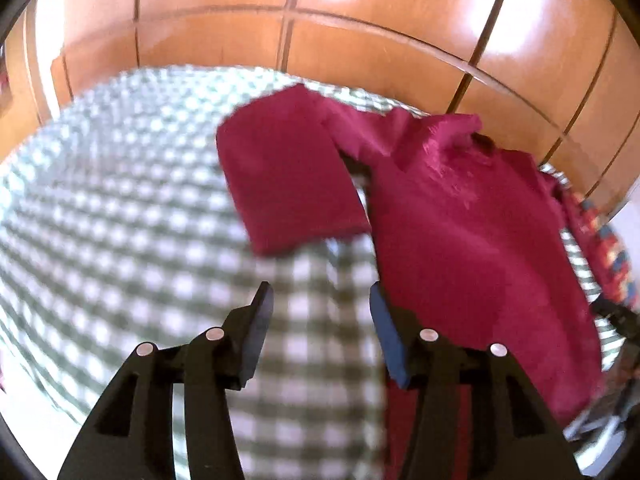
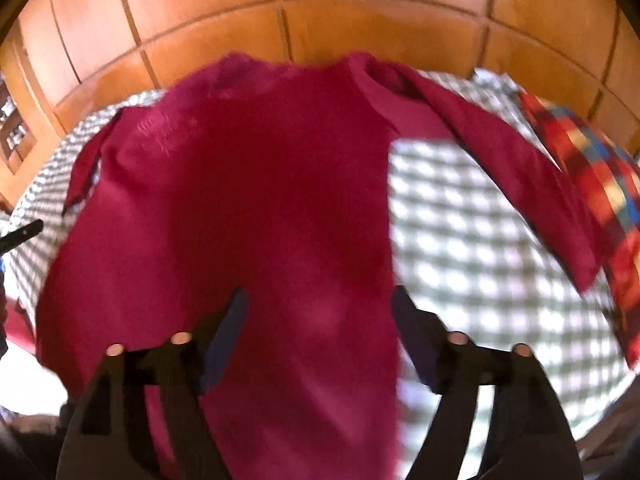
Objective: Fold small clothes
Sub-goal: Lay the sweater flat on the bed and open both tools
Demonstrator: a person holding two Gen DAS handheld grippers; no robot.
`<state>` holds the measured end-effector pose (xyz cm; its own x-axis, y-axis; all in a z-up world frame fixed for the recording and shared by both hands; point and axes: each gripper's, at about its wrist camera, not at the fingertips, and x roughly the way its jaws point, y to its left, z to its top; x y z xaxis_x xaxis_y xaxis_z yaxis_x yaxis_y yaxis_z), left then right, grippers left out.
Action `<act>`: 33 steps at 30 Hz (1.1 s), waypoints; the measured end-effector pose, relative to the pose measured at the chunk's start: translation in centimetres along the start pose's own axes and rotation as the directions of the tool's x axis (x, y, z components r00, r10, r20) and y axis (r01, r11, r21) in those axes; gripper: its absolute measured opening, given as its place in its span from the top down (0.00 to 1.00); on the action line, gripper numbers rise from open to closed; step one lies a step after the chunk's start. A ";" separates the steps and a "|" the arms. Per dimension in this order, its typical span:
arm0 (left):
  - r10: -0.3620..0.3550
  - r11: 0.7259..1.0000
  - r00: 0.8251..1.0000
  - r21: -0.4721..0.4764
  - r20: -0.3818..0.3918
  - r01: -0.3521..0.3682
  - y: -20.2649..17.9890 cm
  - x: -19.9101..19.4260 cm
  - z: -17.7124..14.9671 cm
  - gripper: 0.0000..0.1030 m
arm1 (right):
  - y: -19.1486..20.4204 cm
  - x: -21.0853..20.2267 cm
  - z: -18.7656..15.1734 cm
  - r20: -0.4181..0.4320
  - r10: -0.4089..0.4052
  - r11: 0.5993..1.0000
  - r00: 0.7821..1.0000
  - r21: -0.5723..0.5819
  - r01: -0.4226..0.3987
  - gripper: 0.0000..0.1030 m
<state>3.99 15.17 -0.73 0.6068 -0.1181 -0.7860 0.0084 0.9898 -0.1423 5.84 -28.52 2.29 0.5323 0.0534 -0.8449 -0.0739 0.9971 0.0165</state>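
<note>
My left gripper (image 1: 318,300) hangs released over the checked tabletop (image 1: 120,208), nothing between its fingers. My right gripper (image 2: 318,300) is released too, above the crimson top (image 2: 248,184) spread flat. Beyond, a plaid garment (image 2: 592,168) and wooden panels (image 2: 320,8).

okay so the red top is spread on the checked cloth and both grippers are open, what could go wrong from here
1. The red top has one sleeve folded in and the other stretched out; that could make the fold lopsided.
2. The outstretched sleeve touches the plaid garment, which might get dragged along.
3. The left hand-held gripper hangs over bare checked cloth and may pinch that.
</note>
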 end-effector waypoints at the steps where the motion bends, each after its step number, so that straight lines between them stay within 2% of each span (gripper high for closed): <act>1: 0.033 0.999 0.999 0.040 0.019 -0.034 -0.5 0.4 0.7 0.51 | 1.3 1.0 0.9 0.003 0.005 1.000 1.000 -0.012 -0.005 0.28; 2: 0.053 0.996 0.998 0.071 0.032 -0.055 -1.2 0.8 1.3 0.50 | 2.0 1.7 1.4 0.004 0.008 1.000 1.000 -0.016 -0.007 0.28; 4: 0.079 0.985 0.996 0.150 0.050 -0.085 -2.5 1.8 2.5 0.40 | 3.8 3.6 2.9 0.002 0.019 1.000 1.000 -0.014 -0.019 0.28; 8: 0.142 0.943 0.990 0.301 0.025 -0.143 -4.3 5.5 3.4 0.36 | 5.1 6.7 4.3 -0.006 0.001 1.000 1.000 0.015 -0.001 0.28; 9: 0.163 0.934 0.987 0.323 0.004 -0.155 -4.2 6.9 3.7 0.37 | 5.2 7.5 4.5 -0.010 -0.009 1.000 1.000 0.023 0.009 0.28; 11: 0.164 0.938 0.986 0.316 -0.037 -0.145 -3.8 8.4 4.0 0.51 | 5.4 8.4 4.4 0.007 -0.026 0.999 1.000 0.023 0.026 0.27; 12: 0.159 0.946 0.985 0.296 -0.062 -0.134 -3.3 9.2 4.3 0.73 | 5.5 8.5 4.2 0.019 -0.032 0.999 0.999 0.017 0.032 0.25; 13: 0.140 0.961 0.987 0.250 -0.077 -0.117 -2.6 9.5 4.9 0.85 | 5.7 8.8 3.7 0.046 -0.041 0.999 0.998 0.003 0.041 0.23; 14: 0.113 0.973 0.991 0.208 -0.074 -0.095 -1.9 9.2 5.3 0.90 | 5.8 8.9 3.5 0.059 -0.042 0.999 0.997 -0.002 0.042 0.22; 15: 0.054 0.991 0.997 0.128 -0.058 -0.047 -0.6 8.2 6.2 0.92 | 5.9 8.9 3.2 0.074 -0.043 0.999 0.996 -0.006 0.044 0.21; 17: -0.006 1.000 1.000 0.008 0.004 0.006 1.6 5.9 7.3 0.92 | 5.8 8.8 3.2 0.072 -0.039 0.999 0.997 -0.002 0.040 0.21; 18: -0.051 0.994 0.997 -0.093 0.056 0.056 3.8 3.8 8.2 0.93 | 6.0 8.9 3.2 0.072 -0.038 0.999 0.997 -0.002 0.038 0.20; 20: -0.091 0.970 0.988 -0.213 0.125 0.117 7.0 1.1 9.1 0.93 | 5.9 8.9 3.3 0.072 -0.038 0.999 0.997 -0.007 0.039 0.19; 23: -0.074 0.922 0.974 -0.356 0.215 0.149 12.3 -2.7 9.9 0.93 | 5.6 8.9 3.4 0.071 -0.039 0.999 0.997 -0.013 0.040 0.18; 26: -0.004 0.873 0.971 -0.473 0.240 0.120 16.8 -5.1 9.8 0.93 | 5.5 8.9 3.4 0.074 -0.039 0.999 0.996 -0.013 0.041 0.18; 29: 0.066 0.831 0.976 -0.553 0.209 0.062 20.5 -5.4 10.1 0.93 | 5.7 8.9 3.4 0.074 -0.044 0.999 0.996 -0.016 0.046 0.18; 30: 0.090 0.819 0.979 -0.573 0.182 0.032 21.7 -5.0 10.6 0.93 | 5.7 9.0 3.4 0.073 -0.045 0.999 0.996 -0.018 0.047 0.17; 32: 0.126 0.813 0.984 -0.582 0.126 -0.029 23.1 -3.7 11.5 0.93 | 5.8 9.0 3.5 0.073 -0.048 0.999 0.996 -0.020 0.049 0.17; 33: 0.163 0.809 0.983 -0.581 0.081 -0.087 23.9 -2.6 12.1 0.93 | 5.8 9.0 3.4 0.073 -0.050 0.998 0.996 -0.022 0.052 0.17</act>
<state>12.24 40.06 5.20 0.6622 0.0519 -0.7475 -0.5075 0.7650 -0.3965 13.11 -22.04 -3.40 0.5956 0.0072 -0.8032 -0.0647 0.9971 -0.0390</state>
